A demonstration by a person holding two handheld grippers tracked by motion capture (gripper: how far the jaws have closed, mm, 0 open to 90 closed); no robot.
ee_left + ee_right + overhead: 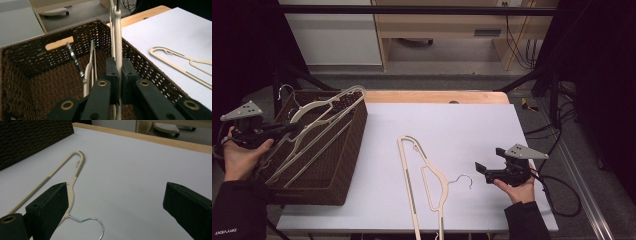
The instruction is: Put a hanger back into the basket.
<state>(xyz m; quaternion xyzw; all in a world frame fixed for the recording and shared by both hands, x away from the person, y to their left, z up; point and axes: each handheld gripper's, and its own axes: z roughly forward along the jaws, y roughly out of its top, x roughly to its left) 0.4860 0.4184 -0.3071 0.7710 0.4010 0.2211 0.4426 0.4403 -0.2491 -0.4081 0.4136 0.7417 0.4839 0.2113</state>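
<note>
My left claw (119, 82) is pinched tight on a cream hanger (117, 37), angling it into the wicker basket (30, 62) underneath. My right claw (115, 207) gapes wide, next hanger (72, 182) just beside its jaw.

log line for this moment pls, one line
left hand-held gripper: shut on hanger over basket | right hand-held gripper: open, holding nothing, beside second hanger on table

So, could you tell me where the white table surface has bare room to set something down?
Free: the far stretch between the wicker basket and the right gripper. Crowded: the near middle, where a cream hanger lies.
</note>
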